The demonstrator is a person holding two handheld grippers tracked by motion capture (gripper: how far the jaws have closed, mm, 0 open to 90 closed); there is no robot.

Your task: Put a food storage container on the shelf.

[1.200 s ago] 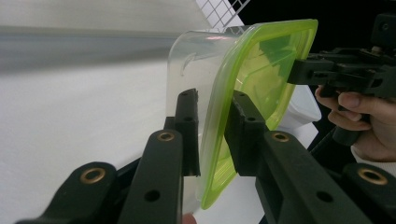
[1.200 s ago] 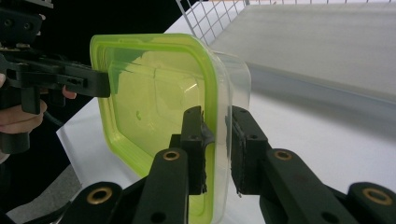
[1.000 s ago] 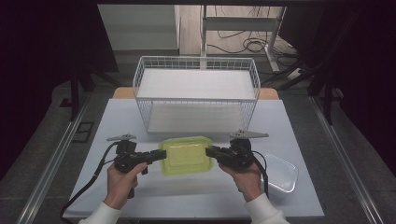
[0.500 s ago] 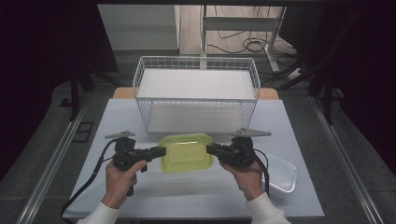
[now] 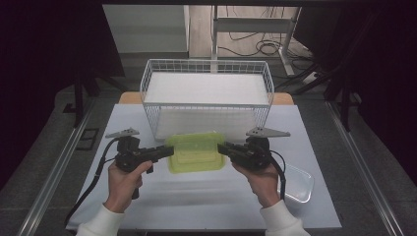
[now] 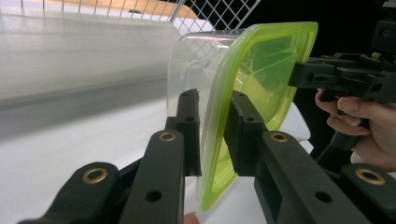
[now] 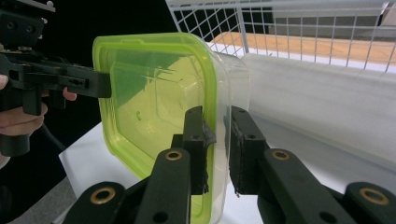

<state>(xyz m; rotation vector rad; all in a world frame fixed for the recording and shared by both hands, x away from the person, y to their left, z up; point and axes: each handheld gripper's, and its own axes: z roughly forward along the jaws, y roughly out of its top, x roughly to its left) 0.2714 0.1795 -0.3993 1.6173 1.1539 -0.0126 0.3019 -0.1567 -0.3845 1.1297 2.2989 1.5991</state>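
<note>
Above the table [image 5: 206, 196], just before the wire basket [image 5: 206, 105], you are pinching the lidded green container [image 5: 195, 152] with left gripper [image 5: 168, 152] and right gripper [image 5: 222, 148]; be lifting evenly, keeping it level.

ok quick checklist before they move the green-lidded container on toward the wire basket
1. Left tool clamped on the container rim: ok.
2. Right tool clamped on the opposite rim: ok.
3. Green lid seated on the clear tub: looks ok, far edge cannot tell.
4. Container level between both hands: ok in the high view.
5. Wire basket open at the top, with a white liner inside: ok.
6. Container high enough to pass the basket rim: cannot tell.
</note>
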